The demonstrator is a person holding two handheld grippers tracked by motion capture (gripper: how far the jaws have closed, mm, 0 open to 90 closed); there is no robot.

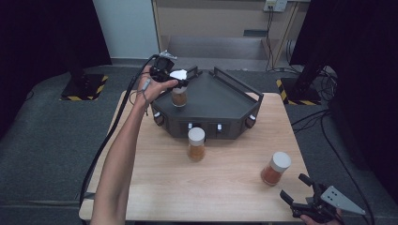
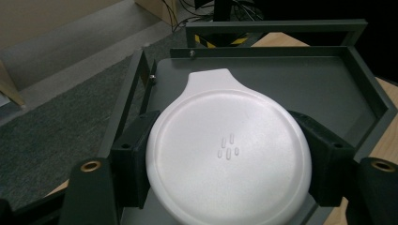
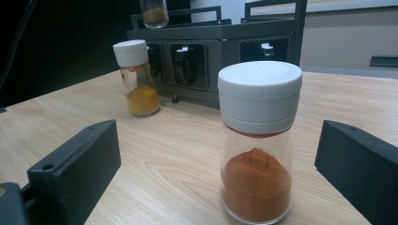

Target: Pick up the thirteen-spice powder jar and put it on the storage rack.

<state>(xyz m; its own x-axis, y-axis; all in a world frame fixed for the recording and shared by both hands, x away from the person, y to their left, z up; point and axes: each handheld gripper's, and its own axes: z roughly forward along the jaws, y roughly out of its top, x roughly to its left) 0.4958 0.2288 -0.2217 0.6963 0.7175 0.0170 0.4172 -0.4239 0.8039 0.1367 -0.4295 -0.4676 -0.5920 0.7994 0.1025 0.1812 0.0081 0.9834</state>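
The spice jar (image 1: 179, 93) is pinched by its white lid (image 2: 227, 152) in the left gripper (image 1: 174, 80), over the dark rack's (image 1: 220, 101) left corner; whether it rests there cannot quite be told. A tilted release could topple it. The left arm is stretched forward. The right gripper (image 1: 300, 194) is held spread near another jar (image 3: 257, 140).

Black hand-held gripper (image 1: 310, 198), grey three-cornered plate (image 1: 341, 198)

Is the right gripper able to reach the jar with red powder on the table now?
Probably yes. The right gripper has open jaws that point at the jar, which stands upright on the bare table just ahead of them, with nothing in between.
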